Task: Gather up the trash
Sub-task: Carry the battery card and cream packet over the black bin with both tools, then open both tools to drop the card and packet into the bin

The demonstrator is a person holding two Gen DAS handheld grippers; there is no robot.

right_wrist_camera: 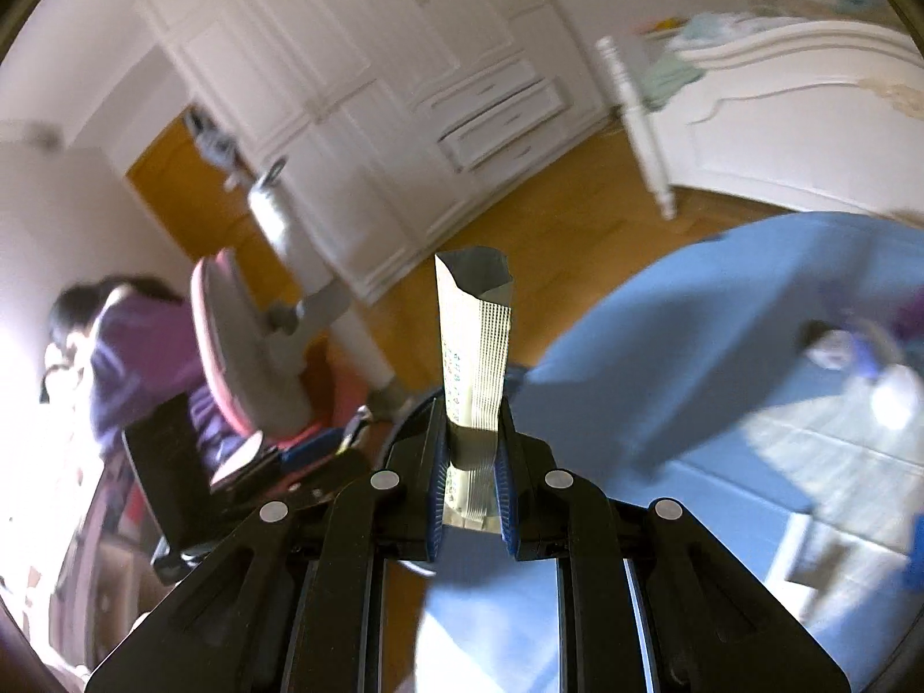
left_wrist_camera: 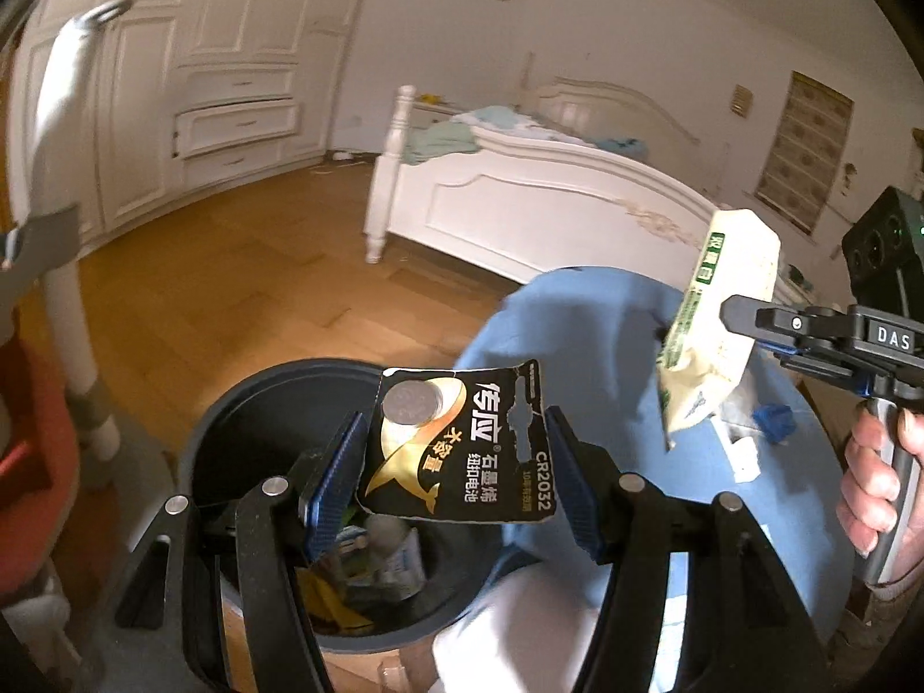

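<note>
Risk, battery card: your left gripper (left_wrist_camera: 453,479) holds the CR2032 battery card (left_wrist_camera: 459,442) edge to edge between half-spread pads; it looks lightly pinched, so a quick swing could flick it onto the floor instead of into the black trash bin (left_wrist_camera: 242,404) below.
Risk, wrapper: the cream snack wrapper (left_wrist_camera: 722,323) hangs beside the bin, over the blue cloth (left_wrist_camera: 577,335); released there, it would likely miss.
Left hand pose: tilted downward, card above the bin's opening.
Right hand pose: your right gripper (right_wrist_camera: 470,496) is clamped tight on the wrapper (right_wrist_camera: 476,346), angled down, the hand (left_wrist_camera: 880,479) squeezing its handle.
</note>
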